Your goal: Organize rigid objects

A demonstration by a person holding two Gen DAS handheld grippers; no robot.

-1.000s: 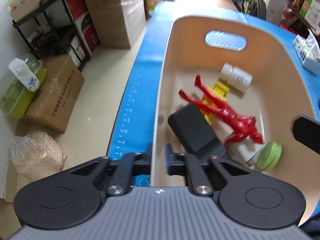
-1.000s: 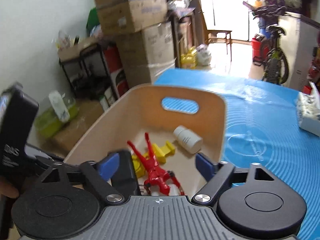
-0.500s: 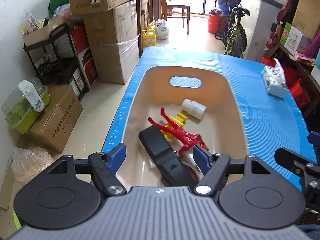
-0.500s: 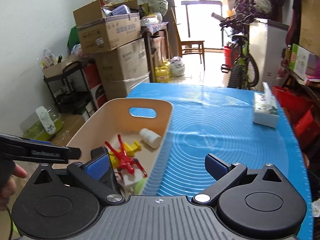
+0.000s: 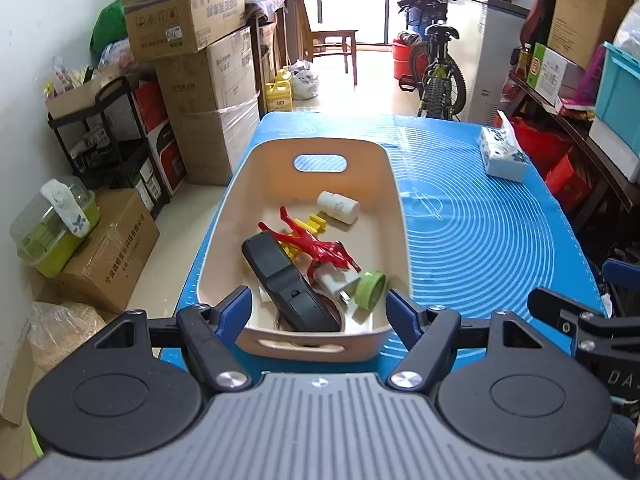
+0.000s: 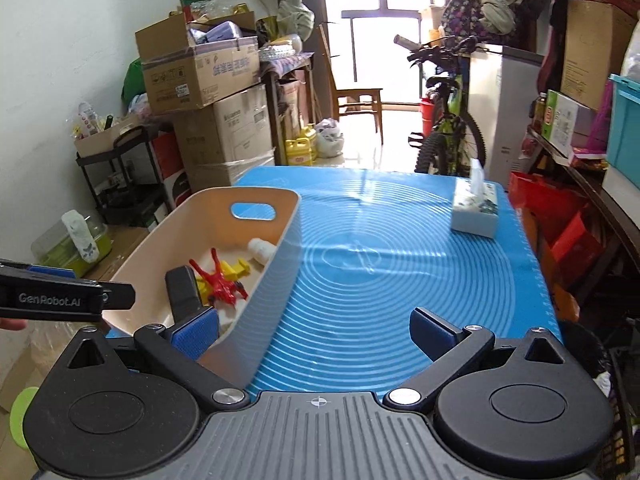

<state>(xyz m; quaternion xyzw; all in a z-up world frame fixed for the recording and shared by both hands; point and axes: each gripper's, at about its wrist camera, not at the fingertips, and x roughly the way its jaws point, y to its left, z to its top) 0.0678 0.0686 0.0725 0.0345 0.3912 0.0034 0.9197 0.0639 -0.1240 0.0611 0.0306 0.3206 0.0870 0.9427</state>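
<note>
From the left wrist, the left tool (image 5: 319,310) is seen spread apart and empty above the bin (image 5: 394,184), where a black remote (image 5: 286,276) lies. From the right wrist, the right tool (image 6: 314,330) is spread wide, empty, over the blue surface (image 6: 400,264).

sunlit window (image 6: 386,32), stacked cardboard boxes (image 5: 200,60), pale floor (image 5: 176,236)

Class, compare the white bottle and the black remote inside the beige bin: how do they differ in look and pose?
The white bottle is short and round; the black remote is long, flat and boxy. The bottle lies clear on the floor of the beige bin toward the far handle; the remote rests slanted among other items at the near end. Both lie inside the bin.
</note>
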